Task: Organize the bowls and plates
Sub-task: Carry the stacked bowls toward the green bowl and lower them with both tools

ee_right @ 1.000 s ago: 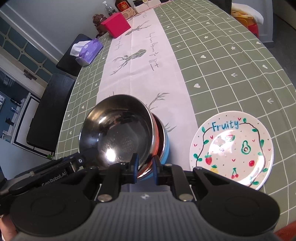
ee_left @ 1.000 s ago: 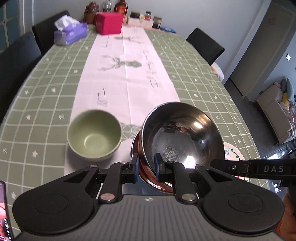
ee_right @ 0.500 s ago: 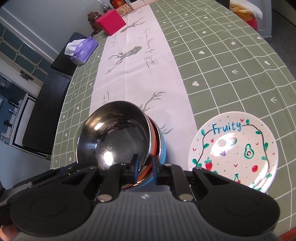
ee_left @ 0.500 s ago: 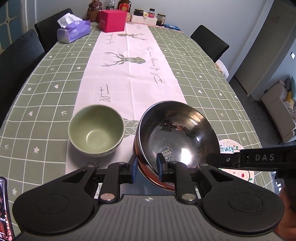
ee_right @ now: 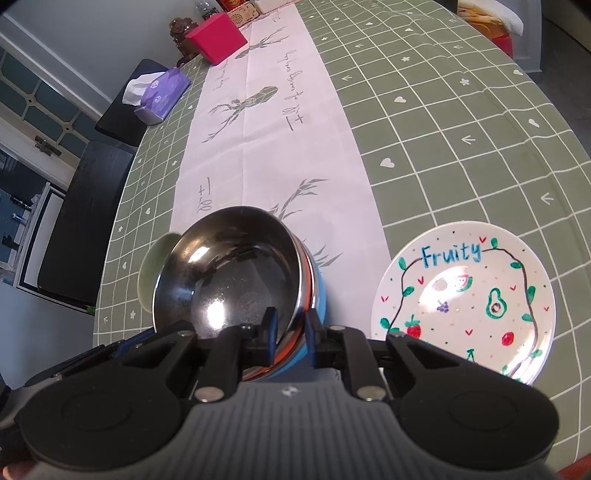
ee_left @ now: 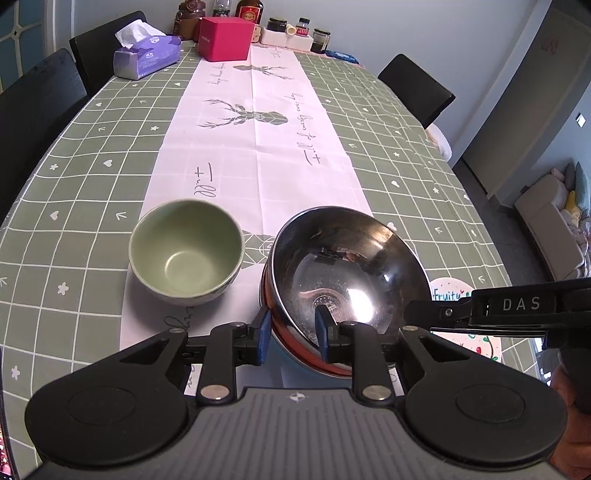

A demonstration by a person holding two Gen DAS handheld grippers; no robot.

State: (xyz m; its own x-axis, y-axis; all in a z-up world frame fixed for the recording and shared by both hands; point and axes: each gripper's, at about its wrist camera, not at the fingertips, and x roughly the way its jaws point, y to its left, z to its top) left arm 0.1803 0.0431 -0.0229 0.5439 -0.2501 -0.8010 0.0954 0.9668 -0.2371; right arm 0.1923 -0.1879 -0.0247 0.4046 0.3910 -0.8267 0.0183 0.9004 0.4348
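Observation:
A steel bowl (ee_left: 347,266) sits tilted in a stack on an orange bowl (ee_left: 317,363) and a blue bowl (ee_right: 320,299) on the white runner. My left gripper (ee_left: 291,330) straddles the stack's near-left rim, jaws now wider apart. My right gripper (ee_right: 290,326) is shut on the steel bowl's (ee_right: 229,280) rim, one finger inside, one outside. A green bowl (ee_left: 186,251) stands empty left of the stack; it peeks out behind it in the right wrist view (ee_right: 155,266). The "Fruity" plate (ee_right: 465,299) lies right of the stack; its edge shows in the left wrist view (ee_left: 452,290).
The green checked tablecloth (ee_left: 74,192) covers a long table. A purple tissue box (ee_left: 147,55), a pink box (ee_left: 225,38) and jars (ee_left: 295,31) stand at the far end. Black chairs (ee_left: 417,88) line both sides.
My left gripper's jaws have spread from a tight grip on the stack's rim to a wider gap. Both cameras rose and pulled back slightly. The stack sits lower, nested.

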